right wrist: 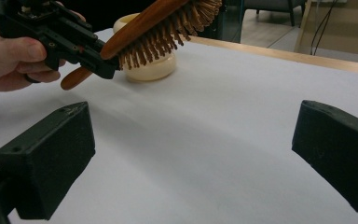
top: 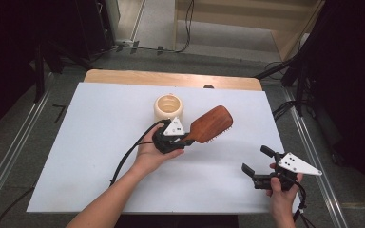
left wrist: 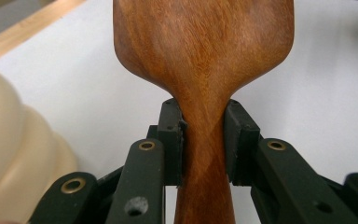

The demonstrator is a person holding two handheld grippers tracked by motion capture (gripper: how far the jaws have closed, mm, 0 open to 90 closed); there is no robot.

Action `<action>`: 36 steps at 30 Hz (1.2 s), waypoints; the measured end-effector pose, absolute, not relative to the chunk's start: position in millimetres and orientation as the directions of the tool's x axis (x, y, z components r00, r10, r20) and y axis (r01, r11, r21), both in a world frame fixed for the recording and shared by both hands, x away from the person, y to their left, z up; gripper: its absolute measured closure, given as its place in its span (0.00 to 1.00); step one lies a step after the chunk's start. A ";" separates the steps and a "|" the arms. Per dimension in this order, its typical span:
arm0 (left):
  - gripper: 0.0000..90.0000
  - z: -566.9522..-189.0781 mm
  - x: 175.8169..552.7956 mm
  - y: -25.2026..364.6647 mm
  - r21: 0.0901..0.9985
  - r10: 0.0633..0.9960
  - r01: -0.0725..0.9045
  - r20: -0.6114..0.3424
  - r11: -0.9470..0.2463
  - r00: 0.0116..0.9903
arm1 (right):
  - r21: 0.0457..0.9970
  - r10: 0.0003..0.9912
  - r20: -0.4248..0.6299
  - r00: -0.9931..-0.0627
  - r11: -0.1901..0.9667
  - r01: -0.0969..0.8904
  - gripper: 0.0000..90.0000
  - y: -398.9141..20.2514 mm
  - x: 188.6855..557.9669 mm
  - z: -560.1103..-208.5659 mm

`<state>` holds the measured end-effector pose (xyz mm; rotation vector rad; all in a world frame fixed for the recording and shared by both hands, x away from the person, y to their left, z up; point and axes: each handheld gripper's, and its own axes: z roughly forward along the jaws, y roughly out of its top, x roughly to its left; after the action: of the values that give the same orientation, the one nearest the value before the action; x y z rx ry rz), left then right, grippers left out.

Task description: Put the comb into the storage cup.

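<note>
On the white table (top: 100, 156), which carries everything in play, the order by size runs as follows: the wooden hairbrush (top: 211, 123), the cream ribbed jar (top: 169, 107), then the two grippers. The hairbrush is held clear of the table surface, bristles down, its long axis running from the left hand-held gripper (top: 186, 140) up and to the right in the high view, head tilted upward; the jar stands just behind and to the left of that gripper, its mouth open. The left hand-held gripper is clamped on the narrow neck of the handle (left wrist: 204, 140) (both pads press the wood, one on each side). The right hand-held gripper (top: 256, 165) is spread wide with nothing between its jaws and sits well apart, near the table's right front corner. The left hand is therefore the nearer one, and the jar lies beside the brush's handle end, so any placing into the jar would probably require swinging the brush around.
</note>
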<state>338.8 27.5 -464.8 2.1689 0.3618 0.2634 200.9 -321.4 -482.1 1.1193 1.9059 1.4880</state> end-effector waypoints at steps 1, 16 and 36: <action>0.81 -464.8 338.8 27.5 0.814 0.351 0.161 0.056 -0.557 0.935 | 0.947 0.824 0.115 -0.555 0.078 0.311 0.00 -321.4 200.9 -482.1; 0.81 -457.8 326.6 62.7 0.870 0.448 0.179 0.052 -0.460 0.893 | 0.954 0.770 0.172 -0.614 0.026 0.300 0.00 -265.3 234.4 -445.0; 0.80 -456.4 299.6 85.8 0.915 0.516 0.158 0.061 -0.370 0.854 | 0.908 0.706 0.343 -0.620 -0.078 0.413 0.00 -200.7 272.6 -424.2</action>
<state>299.6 85.8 -456.4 1.9402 0.4991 0.4111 272.6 -200.7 -424.2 1.2226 1.9496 1.7608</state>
